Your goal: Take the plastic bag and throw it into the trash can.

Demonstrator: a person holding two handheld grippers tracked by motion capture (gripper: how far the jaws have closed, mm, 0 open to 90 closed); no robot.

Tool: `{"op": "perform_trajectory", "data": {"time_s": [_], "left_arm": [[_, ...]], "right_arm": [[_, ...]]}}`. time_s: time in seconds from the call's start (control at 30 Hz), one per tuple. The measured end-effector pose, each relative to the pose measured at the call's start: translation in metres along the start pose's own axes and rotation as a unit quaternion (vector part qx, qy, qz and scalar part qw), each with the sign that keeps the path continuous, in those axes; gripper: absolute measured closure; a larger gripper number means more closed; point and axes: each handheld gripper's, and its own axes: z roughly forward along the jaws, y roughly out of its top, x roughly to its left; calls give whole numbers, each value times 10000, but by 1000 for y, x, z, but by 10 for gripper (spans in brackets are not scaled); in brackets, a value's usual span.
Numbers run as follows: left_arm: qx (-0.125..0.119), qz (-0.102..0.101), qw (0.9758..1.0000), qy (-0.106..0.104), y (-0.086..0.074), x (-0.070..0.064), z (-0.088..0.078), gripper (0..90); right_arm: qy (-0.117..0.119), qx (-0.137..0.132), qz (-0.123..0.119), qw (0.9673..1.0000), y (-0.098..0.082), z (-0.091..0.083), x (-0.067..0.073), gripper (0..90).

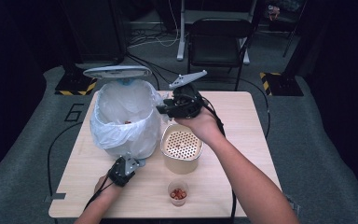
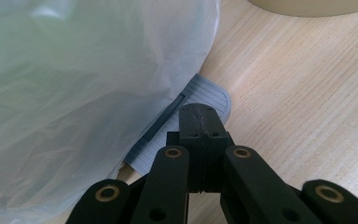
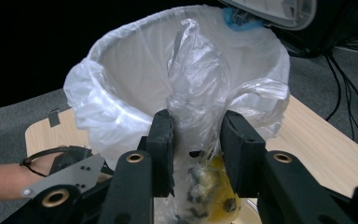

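Thin glossy plastic liner (image 3: 121,107), matt pale-wood table (image 2: 298,93)

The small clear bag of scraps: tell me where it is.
The small clear bag sits clamped in the right hand-held gripper, raised beside the lined bin, above the beige perforated container.

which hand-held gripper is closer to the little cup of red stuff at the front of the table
Left. The left hand-held gripper sits on the bin's pedal, just left of and behind the cup. The right hand-held gripper is raised beside the lined bin, beyond the beige container.
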Motion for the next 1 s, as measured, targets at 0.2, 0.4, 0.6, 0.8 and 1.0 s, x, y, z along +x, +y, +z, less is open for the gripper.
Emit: {"op": "perform_trajectory", "data": {"time_s": [0.2,0.4,0.6,0.8,1.0], "left_arm": [[75,29,10000,-39,1,0,-1,900],[65,24,10000,-34,1,0,-1,900],[61,23,10000,-32,1,0,-1,900],[78,45,9999,-45,1,1,-1,900],[76,45,10000,-38,1,1,-1,900]], "right_arm": [[115,-38,6,9999,10,10,6,662],[191,-113,-2,9998,18,21,11,662],[232,-111,-14,9997,22,35,15,661],[206,-167,21,9996,27,49,17,659],[104,-130,62,9998,31,61,17,654]]}}
